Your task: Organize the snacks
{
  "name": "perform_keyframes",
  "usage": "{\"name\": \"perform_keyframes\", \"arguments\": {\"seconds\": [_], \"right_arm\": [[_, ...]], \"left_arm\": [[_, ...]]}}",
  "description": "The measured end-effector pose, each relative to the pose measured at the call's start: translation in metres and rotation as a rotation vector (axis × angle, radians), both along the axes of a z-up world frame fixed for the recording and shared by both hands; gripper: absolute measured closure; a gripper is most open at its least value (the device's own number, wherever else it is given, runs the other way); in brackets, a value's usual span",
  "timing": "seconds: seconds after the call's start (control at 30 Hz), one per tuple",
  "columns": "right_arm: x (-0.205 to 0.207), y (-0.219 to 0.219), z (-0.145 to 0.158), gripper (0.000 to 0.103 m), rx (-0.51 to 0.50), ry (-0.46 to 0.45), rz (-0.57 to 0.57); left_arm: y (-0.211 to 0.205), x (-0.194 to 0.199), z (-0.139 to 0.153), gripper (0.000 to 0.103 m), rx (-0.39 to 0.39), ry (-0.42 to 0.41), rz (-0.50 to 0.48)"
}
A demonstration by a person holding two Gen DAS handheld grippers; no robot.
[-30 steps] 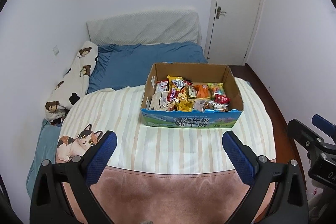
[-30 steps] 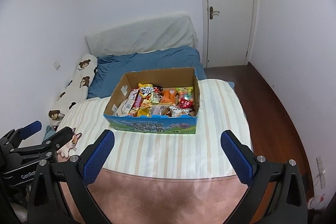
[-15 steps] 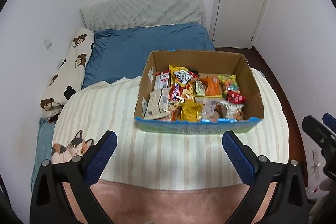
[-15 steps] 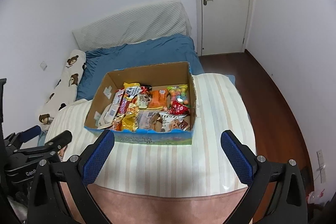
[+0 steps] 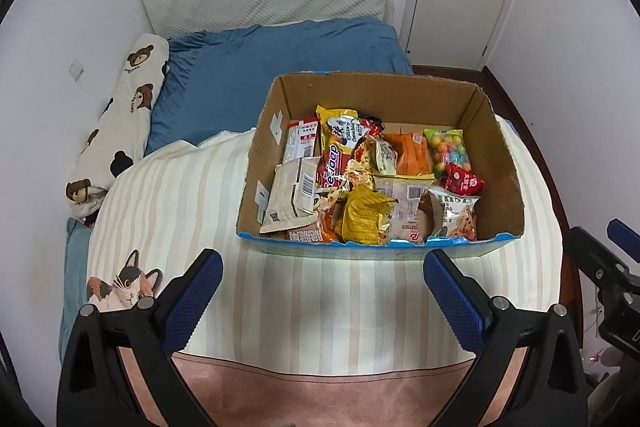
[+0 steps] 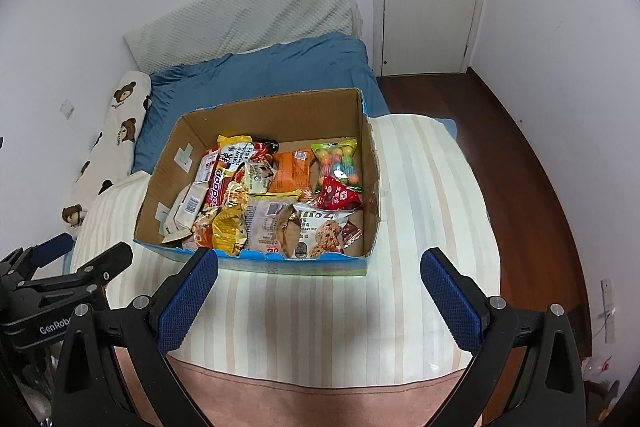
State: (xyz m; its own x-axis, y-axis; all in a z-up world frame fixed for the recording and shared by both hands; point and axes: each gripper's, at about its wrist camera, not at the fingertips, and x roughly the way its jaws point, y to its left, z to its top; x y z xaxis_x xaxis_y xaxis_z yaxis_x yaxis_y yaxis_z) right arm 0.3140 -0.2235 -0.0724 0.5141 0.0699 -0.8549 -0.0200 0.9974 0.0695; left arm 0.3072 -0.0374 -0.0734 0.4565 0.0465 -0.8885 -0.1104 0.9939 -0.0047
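A cardboard box (image 5: 380,163) with a blue printed front stands on the striped blanket (image 5: 312,307) of the bed, and all the snack packets in view lie inside it in a loose, overlapping heap: a bag of coloured candy balls (image 5: 447,151) and an orange packet (image 5: 412,155) toward the far right, a yellow wrapper (image 5: 366,219) and an oat cookie pack (image 6: 320,233) at the near wall, white sachets (image 5: 294,195) on the left. No snack shows on the blanket outside the box. The left gripper (image 5: 322,301) and the right gripper (image 6: 318,301) both hang over the near blanket short of the box, jaws spread wide and holding nothing. This fits either snacks gathered into the box already or a jumble awaiting sorting; the pictures do not settle which
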Motion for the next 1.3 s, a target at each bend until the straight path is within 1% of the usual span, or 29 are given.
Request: {"name": "perform_keyframes", "arguments": {"seconds": [0.13,0.5,1.3], "right_arm": [[0.0037,0.0003,-0.0037,0.000,0.000,0.009,-0.004],[0.0028,-0.0004,-0.0079,0.000,0.007,0.028,-0.011],[-0.0024,-0.0017,-0.0101,0.000,-0.012,0.038,-0.006]], "left_arm": [[-0.0003,0.0041,-0.0049,0.000,-0.008,0.016,-0.004],[0.0019,0.0066,-0.0077,0.000,-0.032,0.026,0.003],[-0.0029,0.0044,-0.0058,0.000,-0.029,0.022,-0.012]]}}
